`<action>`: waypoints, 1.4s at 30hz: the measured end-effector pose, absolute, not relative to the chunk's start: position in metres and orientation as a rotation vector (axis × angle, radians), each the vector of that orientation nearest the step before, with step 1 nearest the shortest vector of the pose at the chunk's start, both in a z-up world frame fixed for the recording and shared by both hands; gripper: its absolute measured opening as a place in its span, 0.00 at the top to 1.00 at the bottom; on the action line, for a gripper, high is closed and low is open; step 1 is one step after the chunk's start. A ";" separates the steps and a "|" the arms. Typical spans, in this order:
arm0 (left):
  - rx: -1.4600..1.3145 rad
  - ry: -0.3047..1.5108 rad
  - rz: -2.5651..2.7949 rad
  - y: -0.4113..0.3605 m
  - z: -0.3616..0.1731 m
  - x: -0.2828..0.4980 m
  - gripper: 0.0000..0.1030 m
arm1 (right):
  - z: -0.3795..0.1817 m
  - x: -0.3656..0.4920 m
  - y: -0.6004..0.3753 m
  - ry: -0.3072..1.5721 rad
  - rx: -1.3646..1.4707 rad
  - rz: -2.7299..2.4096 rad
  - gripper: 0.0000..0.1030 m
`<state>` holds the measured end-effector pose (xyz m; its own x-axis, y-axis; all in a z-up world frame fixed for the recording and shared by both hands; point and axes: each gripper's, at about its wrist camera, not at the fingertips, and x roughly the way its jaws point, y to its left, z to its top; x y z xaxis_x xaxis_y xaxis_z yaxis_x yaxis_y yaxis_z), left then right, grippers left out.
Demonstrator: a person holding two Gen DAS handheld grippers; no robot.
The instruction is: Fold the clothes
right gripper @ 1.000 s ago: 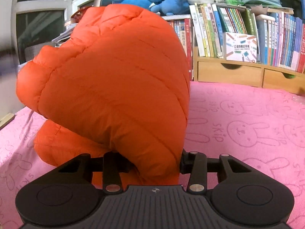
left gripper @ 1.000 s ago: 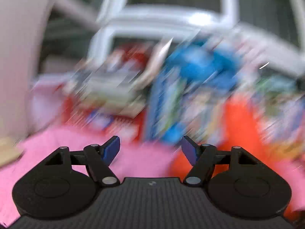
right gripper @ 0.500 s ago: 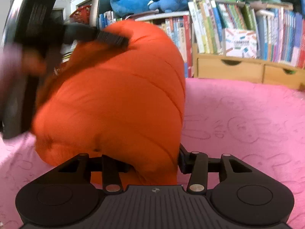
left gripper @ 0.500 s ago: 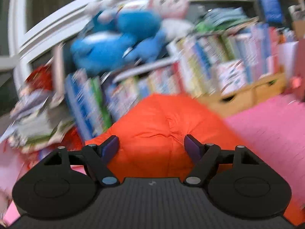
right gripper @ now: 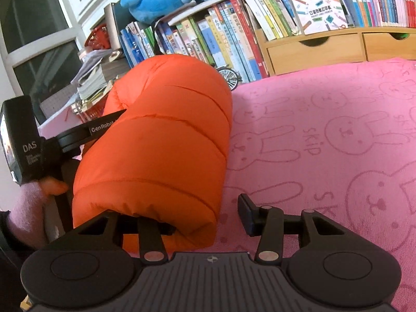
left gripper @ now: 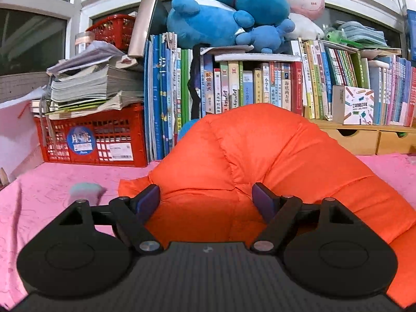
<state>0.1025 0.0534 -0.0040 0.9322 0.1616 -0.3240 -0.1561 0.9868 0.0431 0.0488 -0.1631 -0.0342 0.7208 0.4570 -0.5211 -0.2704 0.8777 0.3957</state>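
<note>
An orange puffer jacket (left gripper: 260,161) is seen bunched up on the pink rabbit-print cloth (right gripper: 325,135), directly ahead of both claws. The left claw (left gripper: 205,200) is held released, its blue pads (left gripper: 149,200) set wide to either side of a bulge of the jacket, with fabric lying between them; whether the pads press on it cannot be told. The right claw (right gripper: 208,218) is also seen unclenched: the jacket's rolled end lies over its left finger, while the right pad (right gripper: 245,214) stands clear of the fabric with bare cloth between.

Beyond the jacket, a row of books (left gripper: 260,85) is lined up, topped by blue plush toys (left gripper: 223,13). Ahead to the left, a red crate (left gripper: 91,140) carries stacked papers. To the right, wooden drawers (right gripper: 314,49) are set behind the cloth. A person's hand (right gripper: 33,202) is seen at the left claw's handle.
</note>
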 end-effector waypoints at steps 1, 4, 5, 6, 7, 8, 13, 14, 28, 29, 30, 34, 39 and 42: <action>0.023 0.328 0.171 0.053 0.001 0.100 0.23 | -0.034 0.049 -0.164 0.652 0.305 0.409 0.56; 0.028 0.210 0.234 0.048 0.015 0.082 0.24 | -0.035 0.050 -0.164 0.650 0.317 0.407 0.56; 0.024 0.162 0.266 0.048 0.019 0.077 0.23 | -0.035 0.050 -0.164 0.650 0.323 0.406 0.56; 0.019 0.142 0.284 0.049 0.021 0.076 0.22 | -0.036 0.050 -0.164 0.648 0.328 0.405 0.56; 0.013 0.138 0.293 0.050 0.022 0.078 0.22 | -0.037 0.049 -0.165 0.647 0.334 0.405 0.56; 0.007 0.134 0.302 0.051 0.023 0.080 0.21 | -0.037 0.050 -0.166 0.646 0.341 0.405 0.56; 0.082 0.258 0.277 0.038 0.007 0.108 0.19 | -0.040 0.048 -0.174 0.626 0.395 0.388 0.53; 0.085 0.269 0.277 0.037 0.004 0.110 0.19 | -0.039 0.046 -0.176 0.615 0.405 0.380 0.50; 0.000 0.395 0.214 0.052 -0.007 0.123 0.19 | 0.062 0.025 -0.139 0.018 -0.042 0.273 0.00; -0.005 0.406 0.208 0.053 -0.007 0.124 0.19 | 0.065 0.044 -0.132 0.022 -0.043 0.269 0.00; -0.012 0.418 0.202 0.055 -0.007 0.125 0.19 | 0.065 0.065 -0.124 0.036 -0.038 0.271 0.00; 0.031 0.458 0.182 0.056 -0.008 0.128 0.19 | 0.053 0.125 -0.097 0.095 -0.119 0.279 0.01; 0.027 0.476 0.156 0.062 -0.012 0.133 0.19 | 0.014 0.164 -0.079 0.182 -0.272 0.261 0.01; 0.020 0.474 0.147 0.062 -0.017 0.136 0.19 | -0.015 0.174 -0.081 0.221 -0.290 0.252 0.01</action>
<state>0.1356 0.0623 -0.0166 0.8794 0.1455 -0.4532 -0.1363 0.9892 0.0530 0.1736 -0.0810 -0.0150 0.9448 0.2122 -0.2494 -0.2751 0.9276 -0.2528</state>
